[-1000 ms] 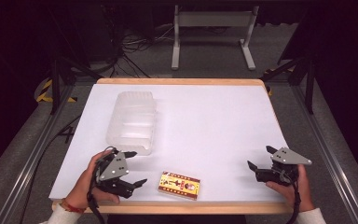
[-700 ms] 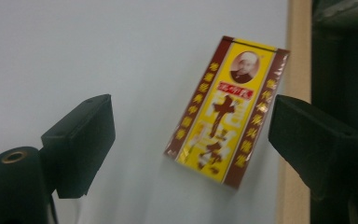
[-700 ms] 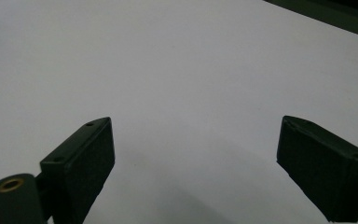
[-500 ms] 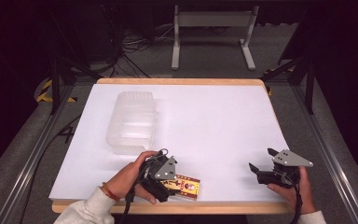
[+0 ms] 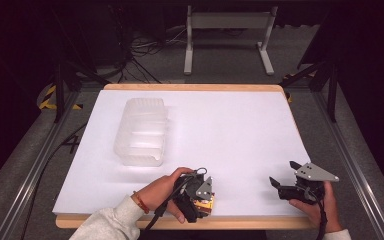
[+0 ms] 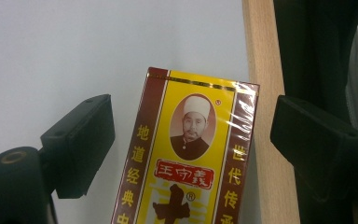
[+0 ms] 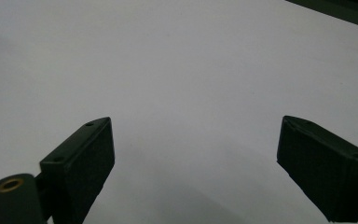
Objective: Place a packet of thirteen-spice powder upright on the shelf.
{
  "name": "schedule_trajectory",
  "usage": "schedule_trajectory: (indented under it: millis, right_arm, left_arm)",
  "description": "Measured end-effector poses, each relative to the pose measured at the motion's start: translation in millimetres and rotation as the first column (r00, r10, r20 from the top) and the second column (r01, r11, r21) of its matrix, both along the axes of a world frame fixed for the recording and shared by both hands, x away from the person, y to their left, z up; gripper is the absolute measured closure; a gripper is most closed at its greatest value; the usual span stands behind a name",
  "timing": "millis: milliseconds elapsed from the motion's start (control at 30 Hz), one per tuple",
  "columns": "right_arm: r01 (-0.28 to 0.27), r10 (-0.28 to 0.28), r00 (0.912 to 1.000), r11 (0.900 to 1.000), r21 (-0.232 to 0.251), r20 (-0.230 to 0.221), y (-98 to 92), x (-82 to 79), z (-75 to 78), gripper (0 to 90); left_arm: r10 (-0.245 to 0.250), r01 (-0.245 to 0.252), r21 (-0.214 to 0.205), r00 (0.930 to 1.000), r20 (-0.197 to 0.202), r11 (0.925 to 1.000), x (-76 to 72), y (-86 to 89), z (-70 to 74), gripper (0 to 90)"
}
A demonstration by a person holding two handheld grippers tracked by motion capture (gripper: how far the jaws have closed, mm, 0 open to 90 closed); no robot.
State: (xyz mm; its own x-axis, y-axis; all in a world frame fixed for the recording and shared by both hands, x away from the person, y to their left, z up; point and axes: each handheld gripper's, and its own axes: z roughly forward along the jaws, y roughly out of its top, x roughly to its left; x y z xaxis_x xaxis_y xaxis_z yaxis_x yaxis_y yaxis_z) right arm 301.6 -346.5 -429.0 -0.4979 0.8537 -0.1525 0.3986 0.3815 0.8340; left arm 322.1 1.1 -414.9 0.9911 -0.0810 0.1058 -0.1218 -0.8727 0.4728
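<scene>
The left hand-held gripper (image 5: 198,197) hangs open astride the yellow box (image 6: 186,154) (lying at the worktop's (image 5: 230,130) near edge), pads not touching, so closing on it looks next, while the right hand-held gripper (image 5: 281,184) waits open.

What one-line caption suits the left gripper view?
Open left gripper straddling a yellow box by the table edge.
</scene>
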Motion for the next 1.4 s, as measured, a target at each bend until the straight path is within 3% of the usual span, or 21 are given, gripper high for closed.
schedule_trajectory:
  millis: [233, 367, 500, 700, 967, 1267, 1400]
  right_arm:
    - [-0.004, 0.004, 1.0, 1.0, -0.002, 0.004, 0.6, -0.2, 0.1, 11.6]
    - [-0.01, 0.01, 0.9996, 0.9999, 0.003, 0.027, 1.4, -1.3, 1.9, 11.6]
    - [-0.011, 0.011, 0.9998, 0.9999, 0.005, 0.019, 1.9, -0.3, 0.7, 11.8]
    - [-0.015, 0.015, 0.9996, 0.9999, 0.007, 0.025, 1.1, -0.3, 1.7, 11.7]
    - [-0.024, 0.024, 0.9996, 0.9997, -0.001, 0.018, 2.7, 1.2, 1.3, 11.5]
    - [-0.027, 0.027, 0.9996, 0.9996, 0.003, 0.012, 3.4, 2.2, 2.0, 11.5]
    - [-0.027, 0.027, 0.9996, 0.9996, 0.003, 0.009, 3.4, 2.5, 1.8, 11.4]
  left_arm:
    - [-0.035, 0.034, 0.047, 0.9992, 0.017, 0.9983, -1.1, -9.3, -7.6, 20.0]
    - [-0.045, 0.044, 0.065, 0.999, 0.005, 0.9969, -0.5, -14.4, -12.3, 22.3]
    - [-0.058, 0.059, 0.067, 0.9983, -0.009, 0.996, 2.1, -18.4, -13.5, 23.9]
    - [-0.072, 0.073, 0.046, 0.9971, -0.024, 0.9963, 2.9, -15.9, -12.2, 27.1]
    - [-0.056, 0.056, 0.004, 0.9978, -0.035, 0.9984, 4.9, -7.4, -4.4, 28.4]
    - [-0.041, 0.04, -0.027, 0.999, -0.016, 0.9988, 5.1, 0.9, 4.3, 29.9]
    - [-0.003, 0.003, -0.072, 1.0, 0.003, 0.9974, 5.9, 9.3, 11.6, 30.4]
